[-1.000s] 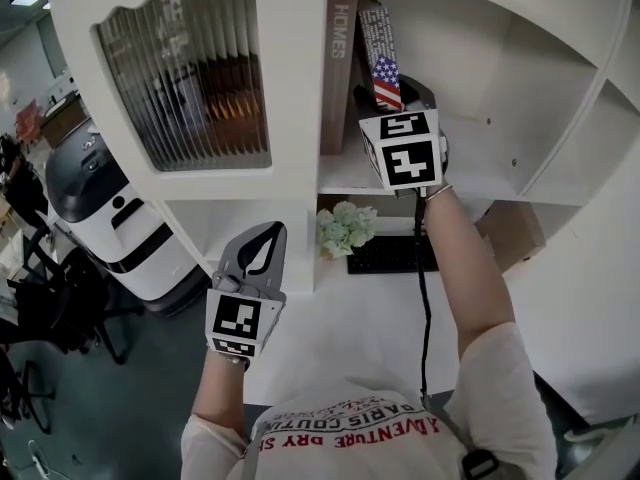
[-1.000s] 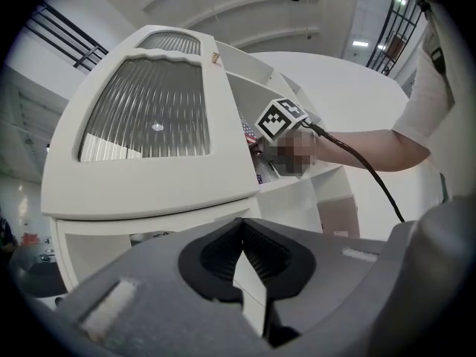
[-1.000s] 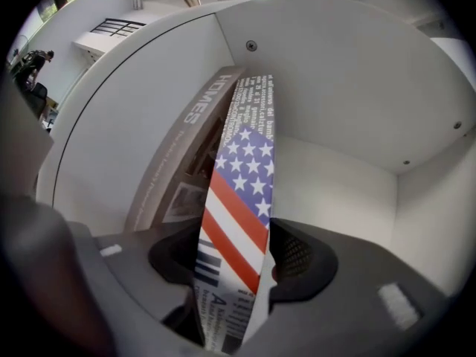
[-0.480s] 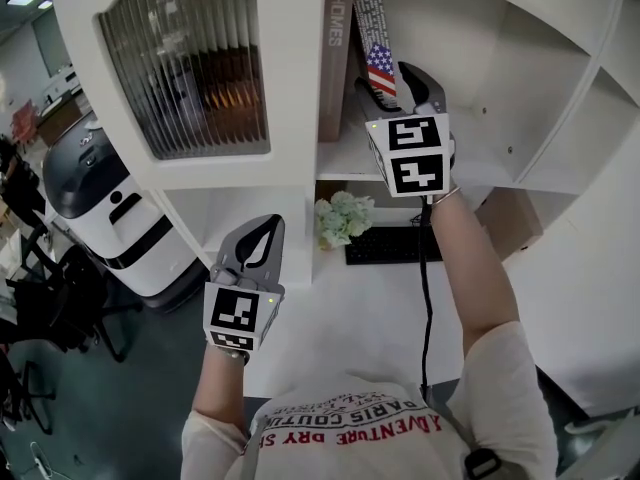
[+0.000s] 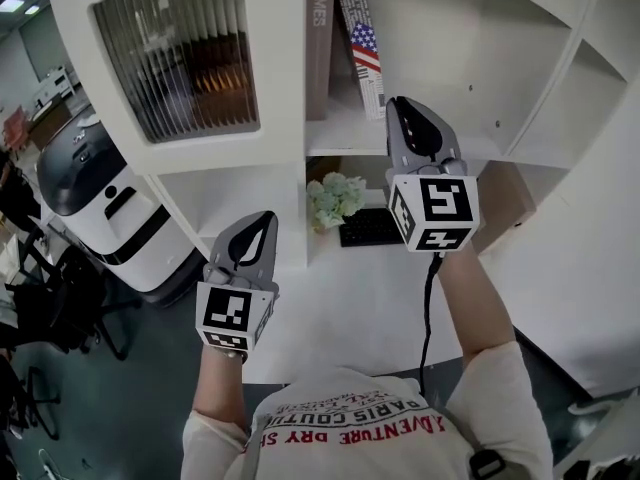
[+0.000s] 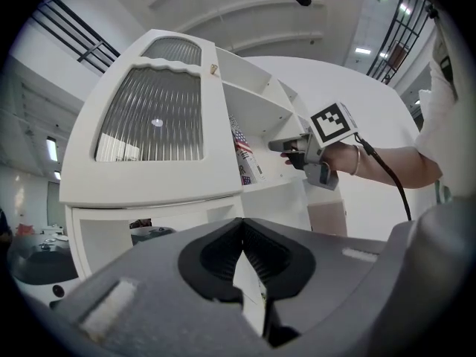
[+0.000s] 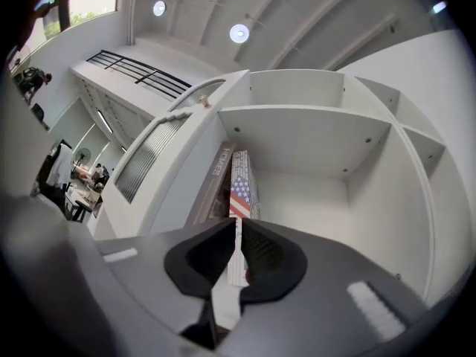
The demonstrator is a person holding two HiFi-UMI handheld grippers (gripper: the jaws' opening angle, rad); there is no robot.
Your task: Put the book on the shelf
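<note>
The book with the American-flag spine [image 5: 362, 53] stands in the white shelf compartment [image 5: 340, 148], leaning left against a brown book marked HOMES [image 5: 320, 38]. My right gripper [image 5: 399, 106] hovers just in front of and below that compartment, apart from the book. Its jaws are closing and are almost together, with nothing between them. In the right gripper view the flag book [image 7: 239, 192] shows straight ahead beyond the right gripper [image 7: 236, 225]. My left gripper [image 5: 265, 220] hangs lower at the left, shut and empty, and points up at the cabinet.
A cabinet door with ribbed glass [image 5: 175, 53] is left of the books. On the level below are pale flowers [image 5: 335, 198], a black keyboard [image 5: 370, 226] and a brown box [image 5: 505, 203]. A white and black machine [image 5: 90, 198] and office chairs stand on the floor at left.
My right gripper has drawn back out of the shelf compartment, toward me and lower. The flag book stays standing on the shelf. The left gripper has barely moved.
</note>
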